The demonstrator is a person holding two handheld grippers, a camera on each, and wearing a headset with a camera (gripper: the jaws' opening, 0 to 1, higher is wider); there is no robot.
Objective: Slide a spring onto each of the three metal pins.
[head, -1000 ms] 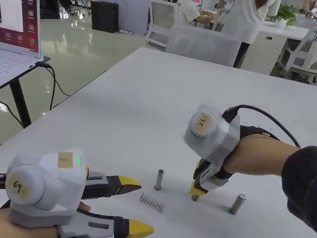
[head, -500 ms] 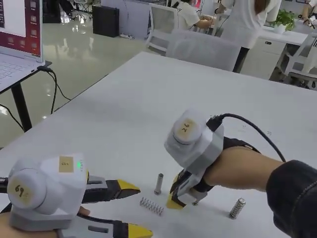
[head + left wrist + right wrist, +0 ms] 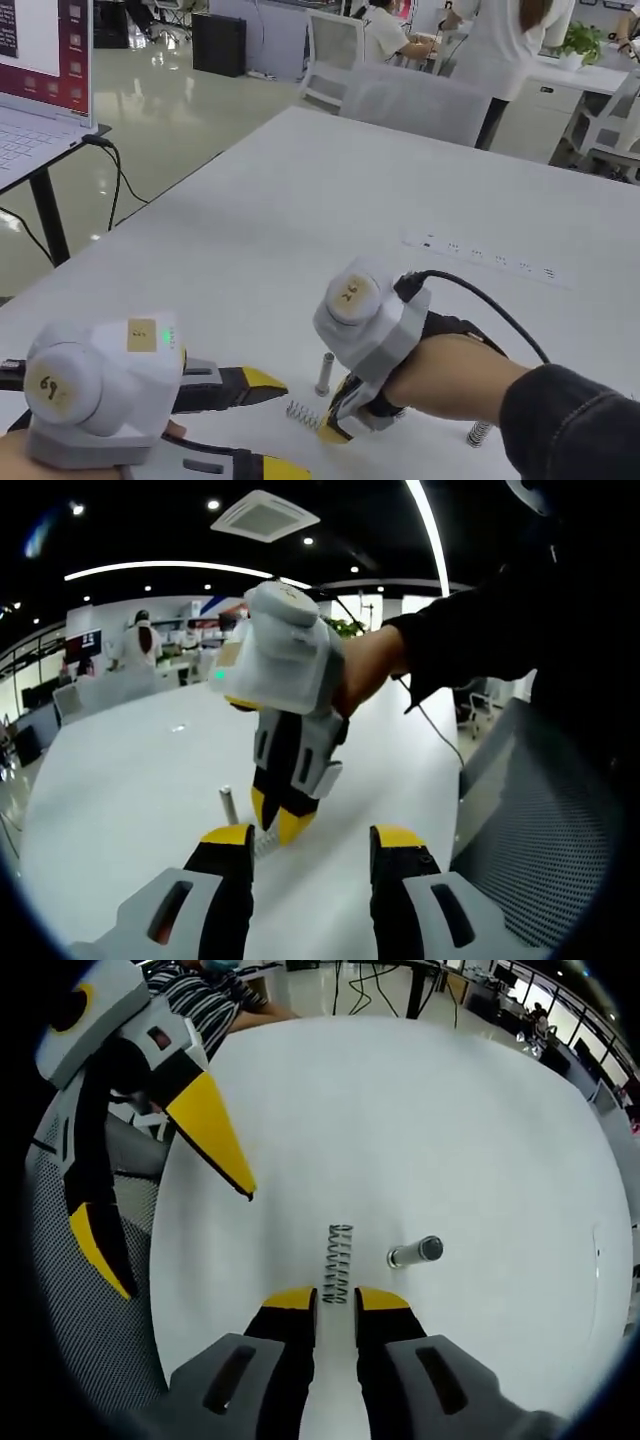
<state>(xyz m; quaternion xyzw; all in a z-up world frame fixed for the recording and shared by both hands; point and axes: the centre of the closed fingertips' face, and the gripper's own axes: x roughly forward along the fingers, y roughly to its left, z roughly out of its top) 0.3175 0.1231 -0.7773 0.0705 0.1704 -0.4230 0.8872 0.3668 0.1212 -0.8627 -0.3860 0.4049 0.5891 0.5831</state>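
Head view, looking down on a smooth white tabletop (image 3: pixel 300 200). At lower centre, the right claw (image 3: pixel 335 430), tips down at the surface, right at one end of a loose spring (image 3: pixel 303 413) lying flat. Just beyond that claw, a bare metal pin (image 3: pixel 326 372) standing upright. Well off to the claw's other side, past the wrist, a second pin already wearing a spring (image 3: pixel 478 433). At lower left, the left claw (image 3: pixel 275 425), spread wide and empty, near the spring's other end.

Left gripper view, along the left claw (image 3: pixel 313 845): wide apart, holding nothing. Straight ahead, the right claw pointing down at the tabletop, the bare pin just beyond and to the left.

Right gripper view, along the right claw (image 3: pixel 337 1302): narrowly parted, one tip either side of the spring's near end, not visibly squeezing it. Spring running straight away from the tips; bare pin just to its right, not touching.

Likely trouble from here:
- A grip on only the last coils, then a droop or a flick out on lifting.
- Too hard a squeeze, with crushed coils.
- A sideways nudge, rolling the spring across the slick top.
- A careless swing, toppling the pin so close by.

Further off on the tabletop, a strip of sockets (image 3: pixel 490 258). Around it, an open-plan office: laptop (image 3: pixel 40 60) far left, grey chair (image 3: pixel 415 95), people at desks, glossy floor, ceiling light strips.
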